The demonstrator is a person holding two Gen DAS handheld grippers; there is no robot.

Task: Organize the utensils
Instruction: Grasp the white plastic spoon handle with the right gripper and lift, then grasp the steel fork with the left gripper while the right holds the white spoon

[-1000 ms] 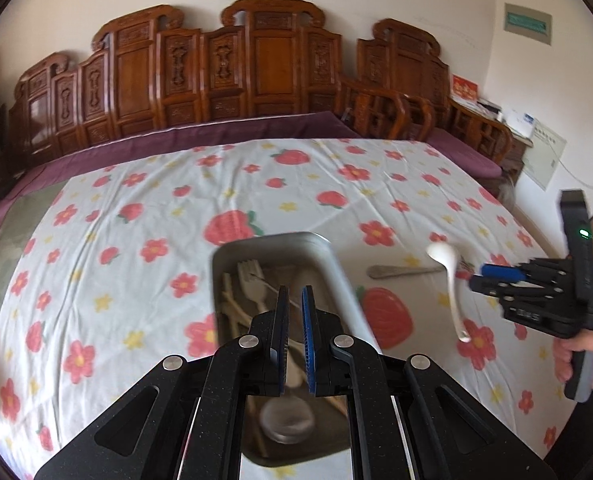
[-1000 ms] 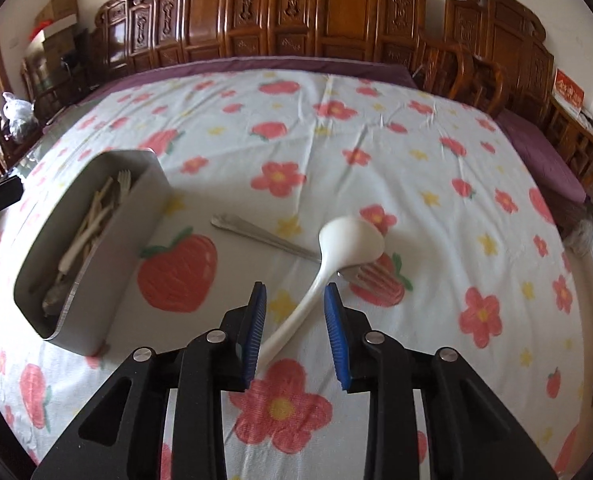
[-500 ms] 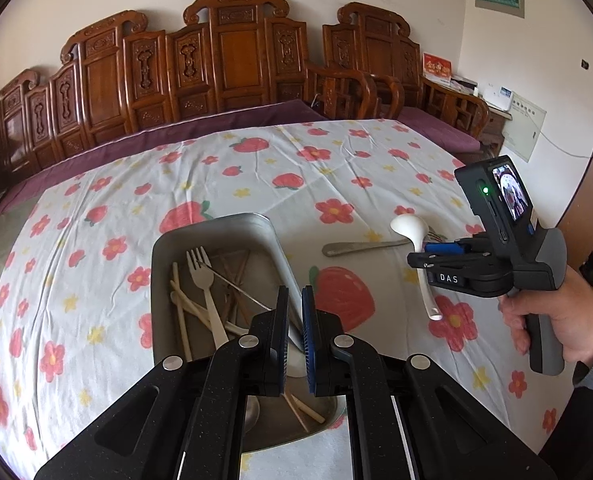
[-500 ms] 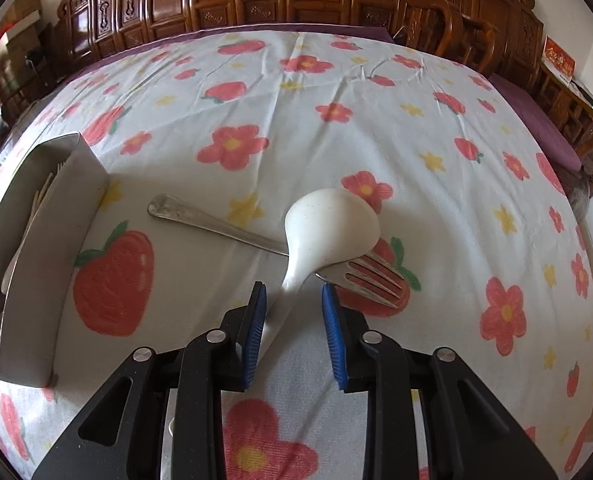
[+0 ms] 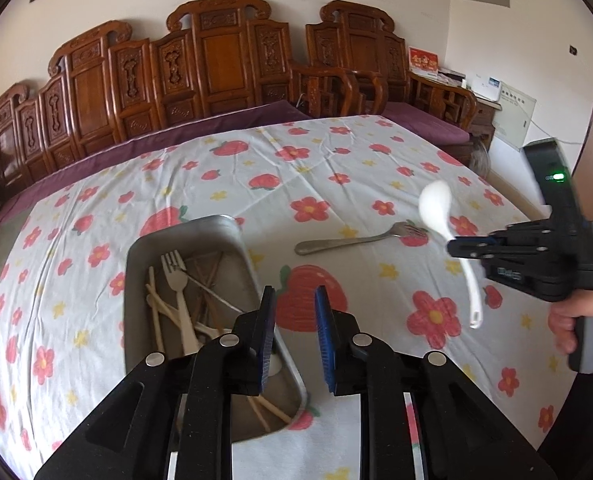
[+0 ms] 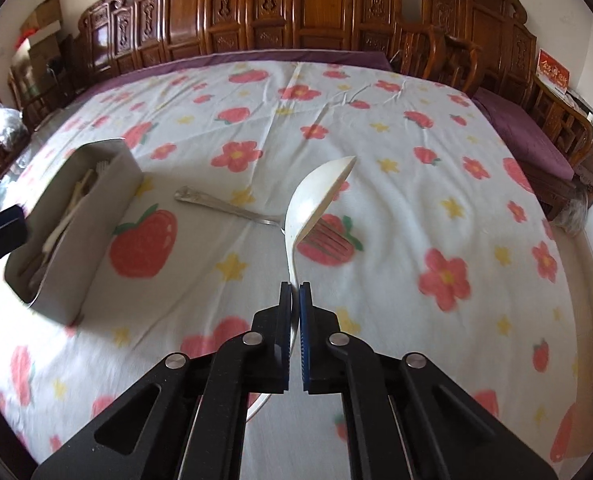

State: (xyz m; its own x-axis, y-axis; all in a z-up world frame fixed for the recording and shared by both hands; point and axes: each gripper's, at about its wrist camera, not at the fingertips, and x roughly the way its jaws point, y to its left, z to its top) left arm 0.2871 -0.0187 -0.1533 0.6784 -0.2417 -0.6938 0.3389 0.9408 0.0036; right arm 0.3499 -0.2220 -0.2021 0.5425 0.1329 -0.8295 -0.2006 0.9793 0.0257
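Note:
My right gripper (image 6: 295,286) is shut on the handle of a white ceramic spoon (image 6: 316,200) and holds it in the air above the table, bowl tipped up. The same spoon (image 5: 436,206) and right gripper (image 5: 454,247) show at the right of the left wrist view. A metal fork (image 5: 356,240) lies flat on the flowered cloth; it also shows under the spoon in the right wrist view (image 6: 232,210). A metal tray (image 5: 232,226) holds a white fork (image 5: 178,280), chopsticks and other utensils. My left gripper (image 5: 294,300) is open and empty over the tray's right rim.
The tray shows at the left of the right wrist view (image 6: 96,208). The table carries a white cloth with strawberries and flowers (image 6: 376,120). Carved wooden chairs (image 5: 216,68) line the far side and the right edge (image 6: 556,128).
My right gripper closed on the white spoon's handle and lifted it off the cloth. My left gripper opened from nearly shut and shifted toward the tray's right rim.

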